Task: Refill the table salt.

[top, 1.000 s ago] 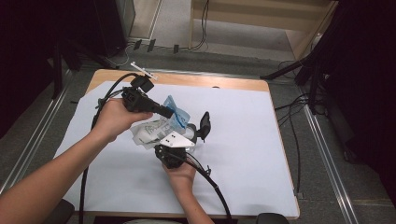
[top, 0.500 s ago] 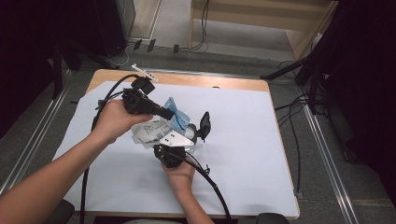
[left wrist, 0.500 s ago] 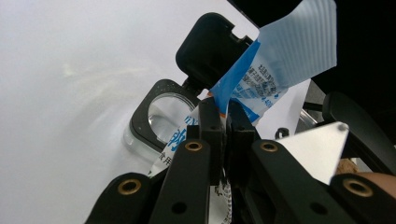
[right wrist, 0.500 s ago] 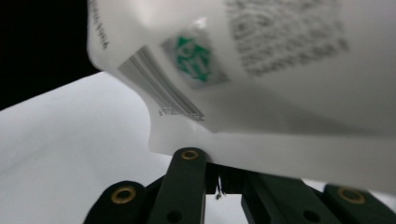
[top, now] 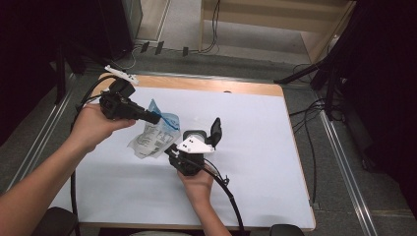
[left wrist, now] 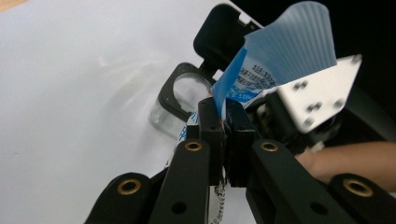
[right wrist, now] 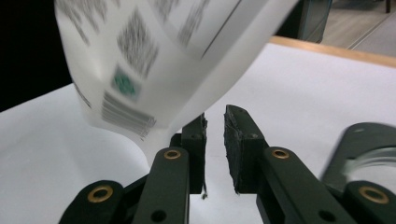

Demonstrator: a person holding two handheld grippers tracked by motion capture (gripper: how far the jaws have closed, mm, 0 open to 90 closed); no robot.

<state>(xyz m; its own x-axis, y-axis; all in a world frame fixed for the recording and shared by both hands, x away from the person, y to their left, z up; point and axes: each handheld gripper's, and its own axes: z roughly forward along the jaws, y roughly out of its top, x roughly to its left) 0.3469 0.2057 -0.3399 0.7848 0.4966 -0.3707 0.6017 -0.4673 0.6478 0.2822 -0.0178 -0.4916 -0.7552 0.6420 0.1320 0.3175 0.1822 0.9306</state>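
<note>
A white and blue printed pouch (top: pixel 151 135) hangs from my left gripper (top: pixel 156 118), which is shut on its blue top edge (left wrist: pixel 285 51). In the left gripper view the jaws (left wrist: pixel 223 109) pinch the pouch just below that top strip. My right gripper (top: pixel 170 149) sits low on the table just right of the pouch. Its jaws (right wrist: pixel 215 121) stand a little apart with nothing between them, and the pouch (right wrist: pixel 154 56) hangs above and to their left. A clear jar (top: pixel 195 135) with a black flip lid (top: pixel 215 131) open stands just beyond the right gripper.
A white sheet covers the wooden table (top: pixel 231 86). The jar (left wrist: pixel 184 93) and its raised lid (left wrist: pixel 219 35) stand close behind the pouch, and the jar's rim (right wrist: pixel 373 149) lies right of the right jaws. Cables (top: pixel 231 196) trail toward the near edge.
My left gripper has drawn the pouch a little to the left, away from the right gripper. The right hand has stayed almost still.
</note>
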